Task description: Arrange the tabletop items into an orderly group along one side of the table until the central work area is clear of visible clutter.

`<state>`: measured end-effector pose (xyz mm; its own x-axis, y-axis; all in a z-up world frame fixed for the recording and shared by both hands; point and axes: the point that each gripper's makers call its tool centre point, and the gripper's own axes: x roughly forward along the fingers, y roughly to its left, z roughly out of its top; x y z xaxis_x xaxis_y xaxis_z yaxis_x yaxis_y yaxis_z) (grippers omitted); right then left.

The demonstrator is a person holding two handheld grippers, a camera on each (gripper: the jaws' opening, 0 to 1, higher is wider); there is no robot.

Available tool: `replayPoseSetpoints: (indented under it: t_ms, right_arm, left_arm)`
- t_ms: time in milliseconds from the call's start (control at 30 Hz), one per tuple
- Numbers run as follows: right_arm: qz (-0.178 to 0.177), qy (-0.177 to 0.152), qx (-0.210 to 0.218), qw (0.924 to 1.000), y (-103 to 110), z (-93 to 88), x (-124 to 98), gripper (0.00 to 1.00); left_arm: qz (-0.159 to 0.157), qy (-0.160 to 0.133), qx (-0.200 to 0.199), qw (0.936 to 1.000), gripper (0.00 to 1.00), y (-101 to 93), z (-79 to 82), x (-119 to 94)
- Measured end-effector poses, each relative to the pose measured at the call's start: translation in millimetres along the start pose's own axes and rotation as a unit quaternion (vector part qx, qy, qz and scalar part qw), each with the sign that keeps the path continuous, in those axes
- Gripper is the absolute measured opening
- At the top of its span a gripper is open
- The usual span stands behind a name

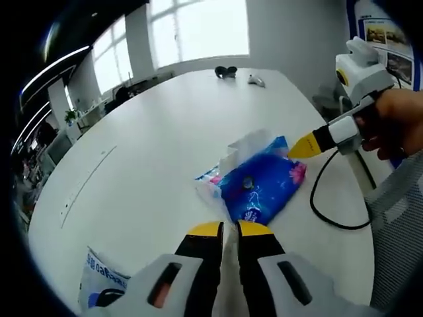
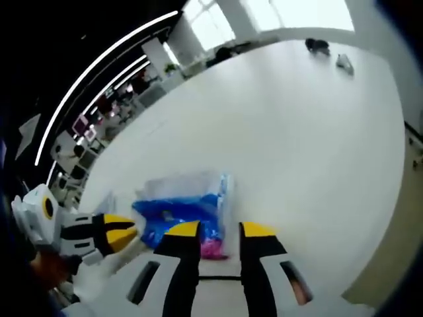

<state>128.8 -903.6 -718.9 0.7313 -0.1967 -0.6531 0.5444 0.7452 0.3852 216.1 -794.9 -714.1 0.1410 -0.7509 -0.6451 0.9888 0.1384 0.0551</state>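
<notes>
L gripper (image 1: 229, 228): jaws nearly together, nothing btwn them; sits just short of blue pack, prob. lining up to grab.
R gripper (image 2: 220, 228): jaws apart w/ gap, empty; poised over pack's near edge.
Blue pack (image 1: 262, 186): flat on white table (image 1: 152, 145), mid-area, btwn both grippers; not yet at a side.
Printed bag (image 1: 99, 274): at near table edge.
Far end: small dark item (image 1: 225, 71) and pale item (image 1: 256, 80), well apart from pack; too small to identify.

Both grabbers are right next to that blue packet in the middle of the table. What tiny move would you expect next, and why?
Probably the right gripper eases forward and closes on the blue packet. Its jaws stand apart with the packet's near edge just ahead of them, while the left gripper's jaws are nearly together at the packet's other end. The packet lies mid white table, where it counts as clutter.
</notes>
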Motion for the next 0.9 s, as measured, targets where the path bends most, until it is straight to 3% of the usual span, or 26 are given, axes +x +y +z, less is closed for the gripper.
replayPoseSetpoints:
  t_ms: [100, 233, 333, 500, 633, 900]
  right_arm:
    - [-0.001, -0.009, -0.016, 0.9998, 1, 6.6, -2, 0.33]
    - [0.006, -0.029, -0.027, 0.9992, 8, 17.2, -5, 0.38]
    - [0.013, -0.031, -0.041, 0.9986, 14, 19.6, -4, 0.43]
    - [0.029, -0.034, -0.067, 0.9968, 30, 22.4, -5, 0.51]
    - [0.046, -0.034, -0.088, 0.9945, 47, 22.5, -4, 0.58]
    - [0.085, -0.029, -0.128, 0.9877, 85, 21.4, 2, 0.7]
  left_arm:
    - [0.011, -0.011, -0.008, 0.9999, 0.09, 6.2, 2.9, -7]
    - [0.041, -0.032, -0.049, 0.9974, 0.14, 20.8, 5.8, -19]
    - [0.06, -0.045, -0.079, 0.9941, 0.2, 30.1, 4.5, -28]
    - [0.096, -0.059, -0.091, 0.9895, 0.31, 44.1, 0.6, -50]
    - [0.119, -0.066, -0.103, 0.9853, 0.41, 53.9, -5.5, -65]
    - [0.184, -0.066, -0.139, 0.9708, 0.6, 79.6, -34.9, -104]
